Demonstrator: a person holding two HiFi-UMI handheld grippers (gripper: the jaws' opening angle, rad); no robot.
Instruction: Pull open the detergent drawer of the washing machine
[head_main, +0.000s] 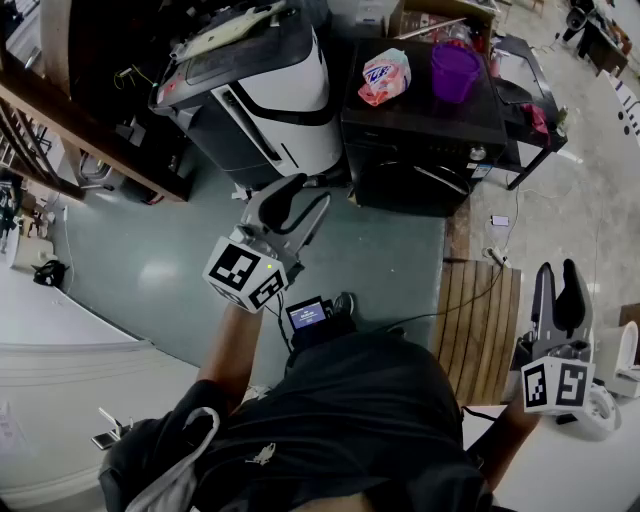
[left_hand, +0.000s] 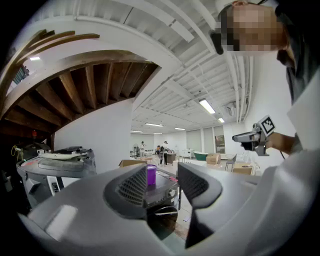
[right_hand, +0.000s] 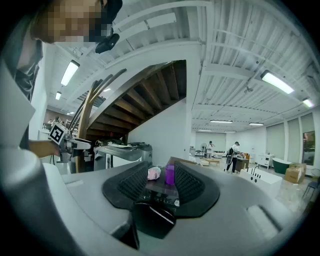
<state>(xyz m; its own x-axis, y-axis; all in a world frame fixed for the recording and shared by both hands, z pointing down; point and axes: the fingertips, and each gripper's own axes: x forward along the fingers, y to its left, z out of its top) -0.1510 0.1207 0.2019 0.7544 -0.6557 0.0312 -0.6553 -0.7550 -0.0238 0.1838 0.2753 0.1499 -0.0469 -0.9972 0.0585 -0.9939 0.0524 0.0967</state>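
Note:
The black washing machine (head_main: 420, 130) stands at the top middle of the head view, a purple cup (head_main: 455, 70) and a pink detergent bag (head_main: 385, 77) on its lid. Its front panel faces me, but the detergent drawer cannot be made out. My left gripper (head_main: 305, 200) is held level over the green floor, well short of the machine, jaws drawn close with nothing between them. My right gripper (head_main: 558, 272) hangs at the lower right, jaws close together and empty. Both gripper views look past the jaws at the washing machine (left_hand: 160, 192) (right_hand: 160, 197) far ahead.
A large grey and white printer (head_main: 250, 90) stands left of the machine. A wooden stair rail (head_main: 70, 130) runs along the left. A slatted wooden mat (head_main: 480, 320) and a cable (head_main: 470, 300) lie on the floor in front. A low black stand (head_main: 525, 90) sits right of the machine.

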